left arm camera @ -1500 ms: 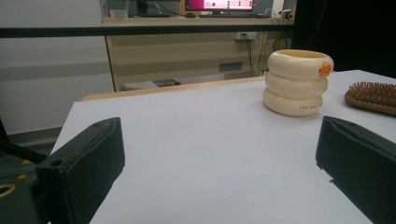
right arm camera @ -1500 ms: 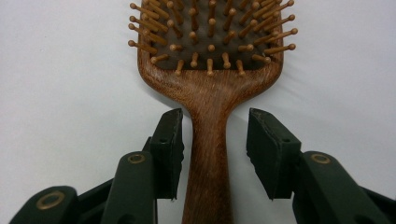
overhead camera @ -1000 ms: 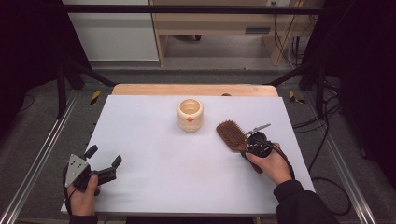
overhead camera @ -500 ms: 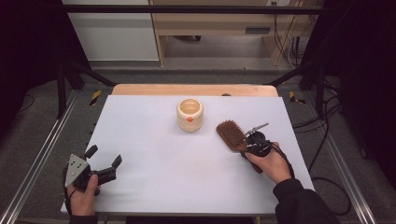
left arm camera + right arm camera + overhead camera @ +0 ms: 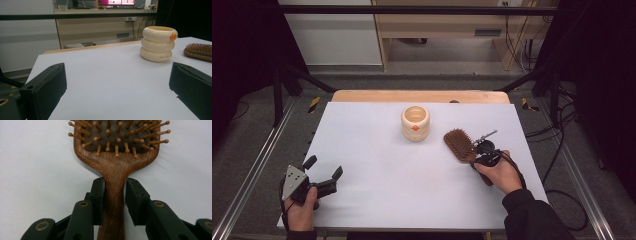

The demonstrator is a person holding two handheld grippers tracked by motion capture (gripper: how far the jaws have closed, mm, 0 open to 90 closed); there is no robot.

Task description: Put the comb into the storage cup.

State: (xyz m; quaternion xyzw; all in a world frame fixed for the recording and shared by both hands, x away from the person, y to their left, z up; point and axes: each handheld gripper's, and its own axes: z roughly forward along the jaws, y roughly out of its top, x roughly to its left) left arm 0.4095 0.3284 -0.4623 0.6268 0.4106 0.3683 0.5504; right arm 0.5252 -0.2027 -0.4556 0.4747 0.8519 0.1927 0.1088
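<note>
A brown wooden hairbrush lies bristles up on the white table, right of centre. My right gripper is at its handle. In the right gripper view the two jaws press on either side of the handle just below the brush head. A cream cup made of stacked rings, with an orange spot, stands mid-table to the left of the brush. My left gripper sits open near the front left edge, jaws wide apart, nothing between them. In its view it points toward the cup and the brush.
A wooden strip runs along the table's far edge. Metal frame rails flank both sides, and cables trail on the floor to the right. A shelf unit stands behind the table.
</note>
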